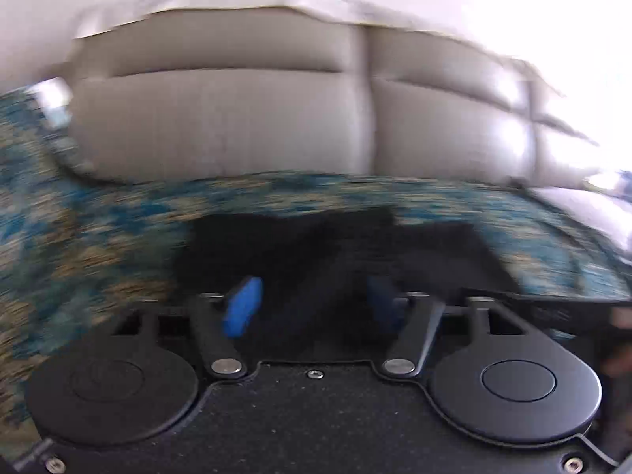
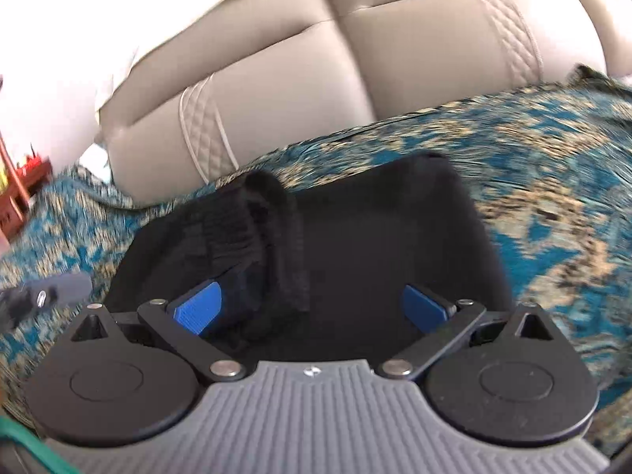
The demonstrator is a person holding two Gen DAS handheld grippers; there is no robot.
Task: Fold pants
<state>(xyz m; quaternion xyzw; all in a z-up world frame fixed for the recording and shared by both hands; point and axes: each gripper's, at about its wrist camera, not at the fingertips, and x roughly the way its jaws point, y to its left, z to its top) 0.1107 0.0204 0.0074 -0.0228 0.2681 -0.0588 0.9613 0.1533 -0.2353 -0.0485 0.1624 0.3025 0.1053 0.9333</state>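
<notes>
- Pants: black, lying on the blue-and-tan patterned cover in front of the beige sofa cushions. In the right wrist view they form a compact, roughly rectangular bundle with straight far and right edges.
- Ribbed waistband or cuff: bunched and raised on the left part of the bundle, not lying flat.
- Right tool: fingers spread wide, gripping nothing; blue pads sit low over the near edge of the bundle, the left pad just beside the ribbed fold.
- Left tool: also spread apart, nothing held; view heavily blurred, dark cloth lies under and ahead of it.
- Progress, as judged: at least one fold appears made, since the bundle is short and layered. Remaining: flattening the raised ribbed part and perhaps a last fold or tidying of edges. How many layers lie below cannot be told.
</notes>
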